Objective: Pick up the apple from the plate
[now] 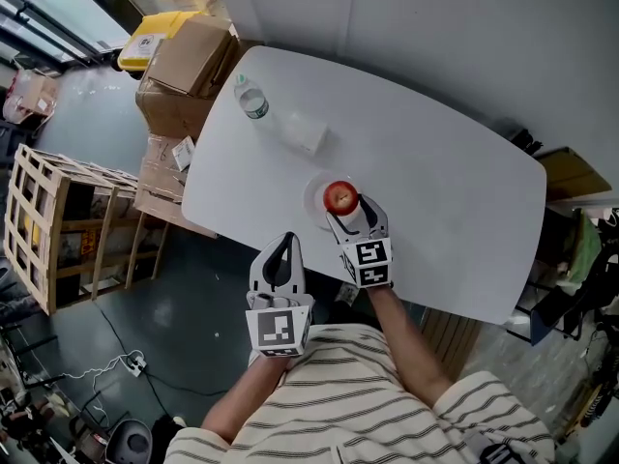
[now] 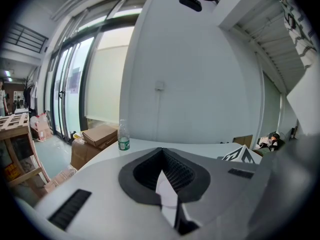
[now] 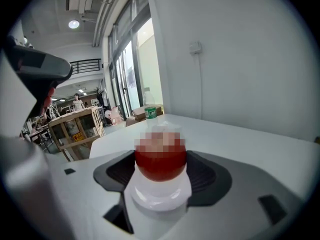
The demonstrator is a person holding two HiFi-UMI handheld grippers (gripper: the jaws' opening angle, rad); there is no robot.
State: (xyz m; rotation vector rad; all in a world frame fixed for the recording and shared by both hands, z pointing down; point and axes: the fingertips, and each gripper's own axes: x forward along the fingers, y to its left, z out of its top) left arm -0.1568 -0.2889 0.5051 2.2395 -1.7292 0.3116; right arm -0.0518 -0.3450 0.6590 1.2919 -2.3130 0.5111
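A white counter (image 1: 435, 162) with rounded corners stands before a plain white wall, on a dark grey floor. Close to its near edge, a round red apple (image 1: 339, 198) sits on a small white plate (image 1: 313, 204). In the right gripper view the apple (image 3: 161, 165) stands in the middle of the plate (image 3: 160, 198).

The right tool (image 1: 354, 213) is low over the counter, and its two jaws are spread wide, one on each side of the apple. The dark pads (image 3: 207, 176) come very near to the fruit, but I cannot tell if they touch it.

The left tool (image 1: 287, 242) is held to the left of the right one, and its tip is about over the near edge of the counter. In the left gripper view its jaws are pressed together at the tips, with nothing between them.

Further on the counter, a clear plastic bottle with a green label (image 1: 250, 97) stands upright near the far left corner. A pale, half-transparent boxy thing (image 1: 305, 133) lies between this bottle and the plate.

Beyond the left end of the counter, brown cardboard boxes (image 1: 189, 61) are stacked on the floor. A wooden slatted frame (image 1: 44, 211) stands further to the left. At the bottom of the head view is the person's striped shirt (image 1: 387, 394).
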